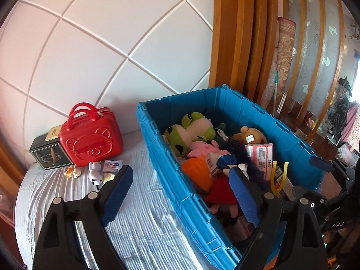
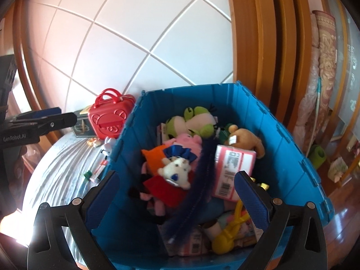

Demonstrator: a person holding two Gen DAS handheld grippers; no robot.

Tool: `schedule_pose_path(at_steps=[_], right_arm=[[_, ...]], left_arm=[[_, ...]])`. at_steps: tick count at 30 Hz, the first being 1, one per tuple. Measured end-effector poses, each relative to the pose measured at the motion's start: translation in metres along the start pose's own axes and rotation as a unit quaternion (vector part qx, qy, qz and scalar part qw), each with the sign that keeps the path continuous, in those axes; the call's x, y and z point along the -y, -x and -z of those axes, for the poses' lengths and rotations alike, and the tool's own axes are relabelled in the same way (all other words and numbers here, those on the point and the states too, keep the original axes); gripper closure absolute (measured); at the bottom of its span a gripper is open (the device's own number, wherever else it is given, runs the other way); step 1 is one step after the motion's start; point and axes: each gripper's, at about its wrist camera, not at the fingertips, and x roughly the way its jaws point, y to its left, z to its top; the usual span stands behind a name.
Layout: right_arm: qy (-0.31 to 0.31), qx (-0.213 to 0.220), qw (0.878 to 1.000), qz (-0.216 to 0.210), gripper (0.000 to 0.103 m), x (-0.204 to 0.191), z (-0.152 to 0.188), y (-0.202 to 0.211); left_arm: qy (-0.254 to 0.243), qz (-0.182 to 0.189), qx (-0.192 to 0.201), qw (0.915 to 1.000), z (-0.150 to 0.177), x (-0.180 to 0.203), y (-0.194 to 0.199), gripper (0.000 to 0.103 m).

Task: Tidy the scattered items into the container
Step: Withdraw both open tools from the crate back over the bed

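The blue plastic bin (image 1: 258,114) stands on the bed, filled with a green plush (image 1: 198,126), a pink pig plush (image 2: 186,140), a brown bear (image 2: 246,138), a pink box (image 2: 234,159), a dark blue fuzzy strip (image 2: 200,180) and a white bear toy (image 2: 177,171). My left gripper (image 1: 181,171) is open over the bin's left wall, with nothing between its fingers. My right gripper (image 2: 176,175) is open above the bin's contents and holds nothing. On the bed lie a white bunny toy (image 1: 94,172), a small packet (image 1: 112,165) and a pen (image 2: 99,168).
A red hard case (image 1: 90,139) and a dark box (image 1: 48,155) stand against the white padded headboard (image 1: 101,45). Small yellow trinkets (image 1: 72,172) lie before them. The striped bedcover (image 1: 139,225) spreads left of the bin. Wooden frames (image 1: 236,33) and rolled rugs (image 2: 324,67) rise on the right.
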Motion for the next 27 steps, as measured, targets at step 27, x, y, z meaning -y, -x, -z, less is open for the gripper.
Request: schedule_pose_path(at_steps=[27], right_arm=[[0.074, 0.002, 0.997, -0.022, 0.000, -0.221, 0.004, 0.040]], left_arm=[[0.081, -0.102, 0.015, 0.9914, 0.101, -0.166, 0.137, 0.016]])
